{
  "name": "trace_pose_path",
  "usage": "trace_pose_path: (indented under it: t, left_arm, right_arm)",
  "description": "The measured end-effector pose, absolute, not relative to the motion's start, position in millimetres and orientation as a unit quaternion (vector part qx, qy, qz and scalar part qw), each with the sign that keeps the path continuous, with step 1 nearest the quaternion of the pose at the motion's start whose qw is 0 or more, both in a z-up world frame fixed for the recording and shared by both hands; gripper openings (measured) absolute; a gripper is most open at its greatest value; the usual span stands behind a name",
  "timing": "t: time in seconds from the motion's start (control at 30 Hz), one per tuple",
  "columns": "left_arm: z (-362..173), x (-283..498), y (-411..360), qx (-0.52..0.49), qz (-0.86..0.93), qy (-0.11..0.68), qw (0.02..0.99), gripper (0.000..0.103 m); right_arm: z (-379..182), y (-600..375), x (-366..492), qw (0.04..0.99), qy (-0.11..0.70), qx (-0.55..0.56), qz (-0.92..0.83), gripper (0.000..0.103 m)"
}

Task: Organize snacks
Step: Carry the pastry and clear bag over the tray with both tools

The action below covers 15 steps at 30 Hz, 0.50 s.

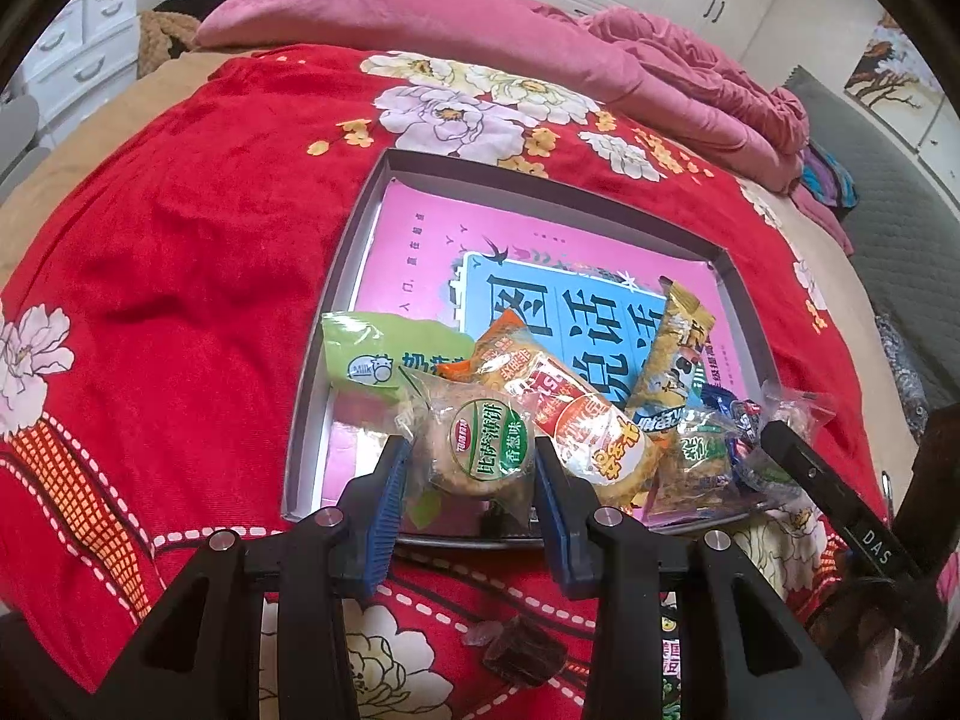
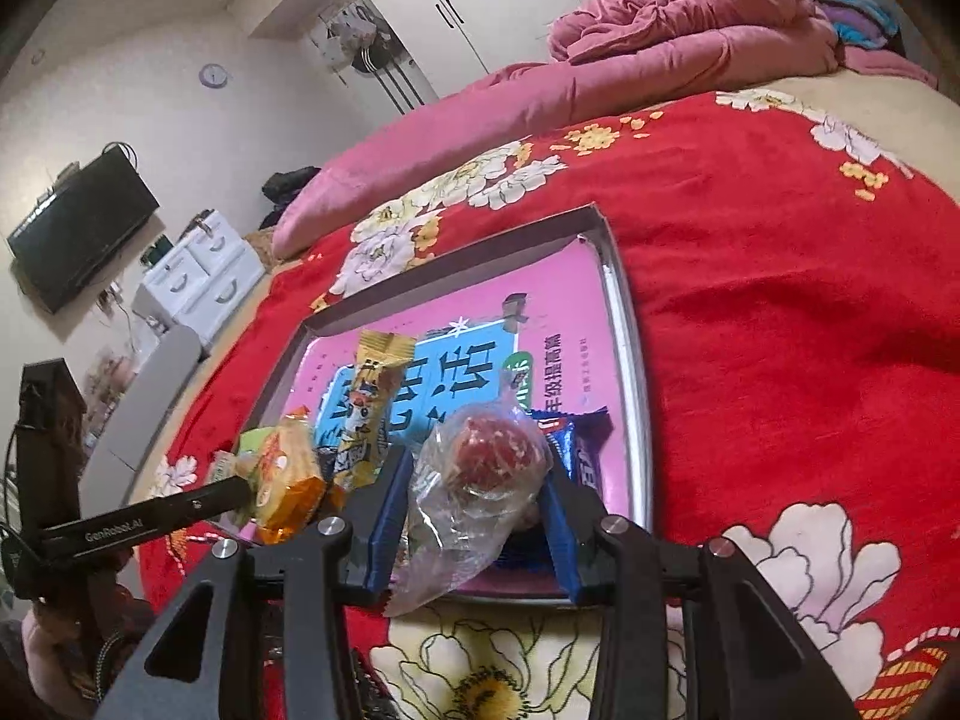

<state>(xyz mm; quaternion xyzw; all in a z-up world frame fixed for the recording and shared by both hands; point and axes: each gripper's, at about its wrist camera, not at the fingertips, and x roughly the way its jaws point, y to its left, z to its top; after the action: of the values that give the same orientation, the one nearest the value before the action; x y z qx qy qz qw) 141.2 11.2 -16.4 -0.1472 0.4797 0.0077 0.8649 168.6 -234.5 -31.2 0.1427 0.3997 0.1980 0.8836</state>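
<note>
A grey tray (image 1: 336, 312) with a pink printed liner lies on the red floral bedspread, and also shows in the right wrist view (image 2: 630, 360). Several wrapped snacks are piled at its near end. My left gripper (image 1: 471, 462) is shut on a round biscuit pack with a green label (image 1: 480, 447), over the tray's near edge. My right gripper (image 2: 477, 471) is shut on a clear bag holding a red round snack (image 2: 489, 450), above the tray's near end. A yellow bar (image 2: 369, 396), an orange pack (image 2: 285, 468) and a blue pack (image 2: 585, 444) lie in the tray.
The red bedspread (image 1: 180, 300) covers the bed all around the tray. A dark wrapped sweet (image 1: 522, 654) lies on it below my left gripper. Pink quilts (image 1: 690, 78) are heaped at the far side. White drawers (image 2: 198, 276) and a wall TV (image 2: 78, 228) stand left.
</note>
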Motion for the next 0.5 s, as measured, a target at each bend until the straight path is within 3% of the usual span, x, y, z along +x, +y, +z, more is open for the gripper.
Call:
trace_pose_path:
  t: [0.13, 0.5]
  left_arm:
    - [-16.6, 140.2, 12.3, -0.149, 0.008, 0.479, 0.865, 0.042]
    - [-16.5, 140.7, 14.2, -0.149, 0.010, 0.479, 0.865, 0.043]
  right_arm:
    - [-27.8, -234.5, 166.3, 0.889, 0.397, 0.127, 0.188, 0.053]
    - [-21.8, -249.6, 164.2, 0.897, 0.389, 0.135, 0.161, 0.057]
